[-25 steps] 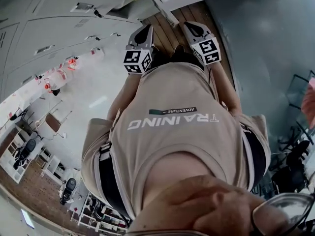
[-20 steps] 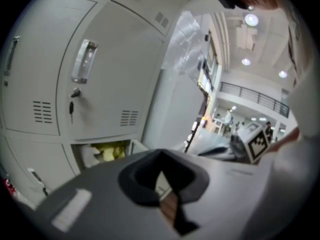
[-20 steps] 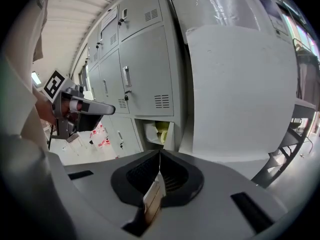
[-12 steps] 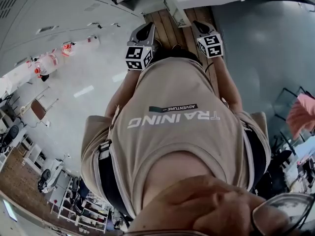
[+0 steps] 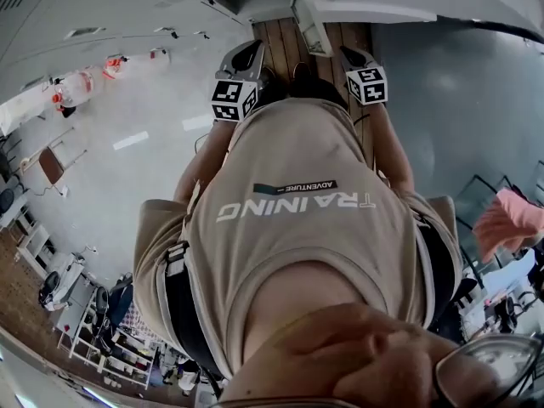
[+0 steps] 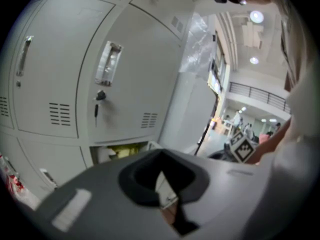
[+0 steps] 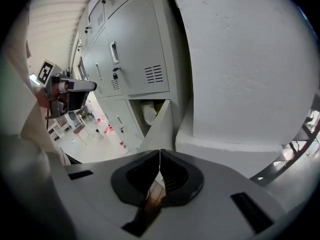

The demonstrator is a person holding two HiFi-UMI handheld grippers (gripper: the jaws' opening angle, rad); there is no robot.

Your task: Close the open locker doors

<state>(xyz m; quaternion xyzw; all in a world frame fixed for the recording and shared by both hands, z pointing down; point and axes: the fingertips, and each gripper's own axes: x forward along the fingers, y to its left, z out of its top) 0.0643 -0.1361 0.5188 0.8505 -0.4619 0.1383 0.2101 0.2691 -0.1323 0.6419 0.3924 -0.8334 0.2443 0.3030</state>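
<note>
A bank of grey lockers (image 7: 132,49) stands ahead, its upper doors shut. One low locker door (image 7: 161,129) stands open, seen edge-on straight beyond my right gripper (image 7: 160,159), which is shut on nothing. Inside the open compartment (image 6: 122,151) lie white and yellow things. My left gripper (image 6: 161,184) is shut and empty too, and points at the lockers just above that compartment. In the head view both grippers, left (image 5: 242,58) and right (image 5: 357,58), are held out side by side over a wooden floor, short of the open door (image 5: 310,28).
A large white wall or pillar (image 7: 245,69) rises right of the lockers. A shut locker door with a handle and key (image 6: 107,64) faces the left gripper. Chairs, shelves and red-and-white objects (image 5: 81,83) stand on the grey floor at left.
The view has swung toward the lockers: the open door and white wall now fill more of the top. Both grippers stay raised side by side and shut.
</note>
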